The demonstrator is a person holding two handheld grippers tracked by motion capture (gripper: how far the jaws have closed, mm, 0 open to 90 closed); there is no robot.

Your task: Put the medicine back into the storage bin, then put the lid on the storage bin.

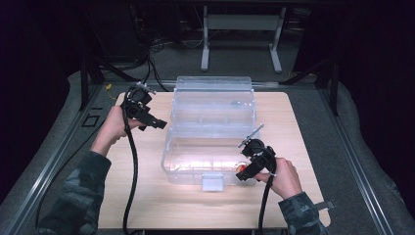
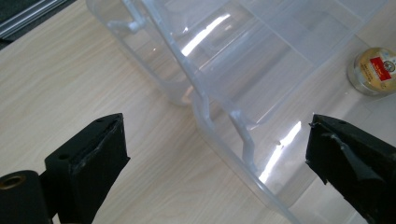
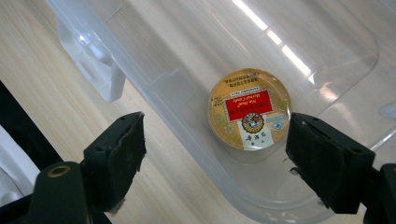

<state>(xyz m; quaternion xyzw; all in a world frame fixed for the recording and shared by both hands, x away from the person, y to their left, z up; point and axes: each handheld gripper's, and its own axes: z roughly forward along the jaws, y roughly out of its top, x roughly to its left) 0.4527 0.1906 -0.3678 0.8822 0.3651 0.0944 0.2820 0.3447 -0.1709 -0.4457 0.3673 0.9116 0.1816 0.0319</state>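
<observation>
Both my jaws stood open and empty; the right gripper [image 3: 215,161] straddled the box wall [image 3: 187,116], so closing risked pinching plastic instead of the tin [image 3: 249,108].

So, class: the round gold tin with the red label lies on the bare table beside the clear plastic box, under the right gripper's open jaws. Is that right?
Not quite. The round gold tin lies inside the clear plastic box, in a corner of it, as the right gripper view shows. The right gripper does hang over it with open jaws.
</observation>
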